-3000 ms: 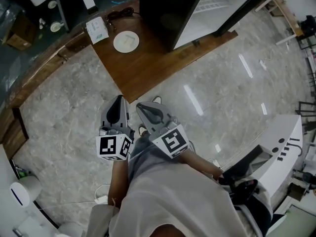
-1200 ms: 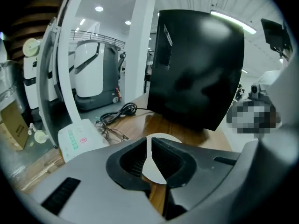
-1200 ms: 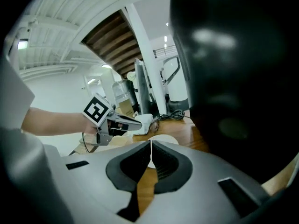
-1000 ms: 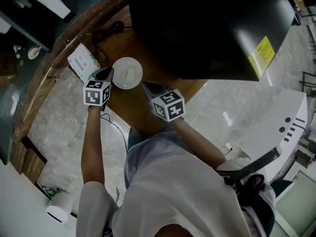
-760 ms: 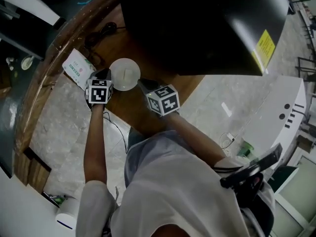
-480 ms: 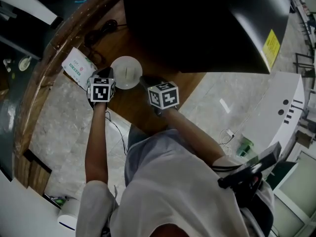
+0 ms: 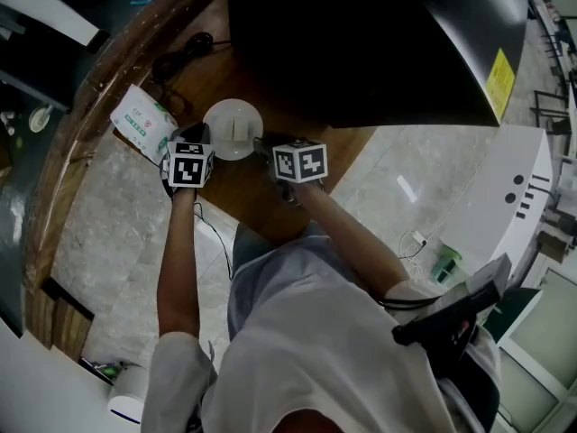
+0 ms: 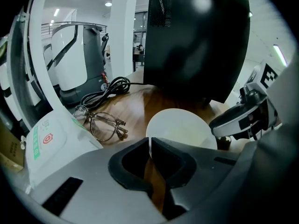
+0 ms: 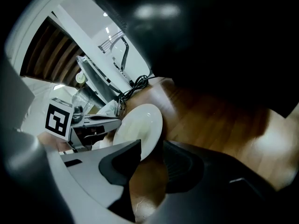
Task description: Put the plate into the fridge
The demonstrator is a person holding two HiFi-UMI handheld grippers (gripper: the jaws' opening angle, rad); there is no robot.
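A white plate (image 7: 233, 129) lies on the wooden platform (image 7: 243, 192) in front of the black fridge (image 7: 361, 43). My left gripper (image 7: 200, 136) is at the plate's left edge. In the left gripper view its jaws (image 8: 150, 146) stand shut, with the plate (image 8: 182, 127) just beyond the tips. My right gripper (image 7: 267, 144) is at the plate's right edge. Its jaws have just been opening and stand apart in the right gripper view (image 9: 152, 148). The rim of the plate (image 9: 138, 132) reaches in between them, and the pads do not press on it.
A pair of glasses (image 8: 105, 125), a coiled black cable (image 8: 105, 90) and a white packet (image 7: 141, 120) lie to the left of the plate. The fridge body looms close behind it. A white machine (image 7: 518, 206) stands on the marble floor to the right.
The person has walked up to the platform. Over the last second both grippers have closed in on the plate's edges, the right one moving up and left to the rim.
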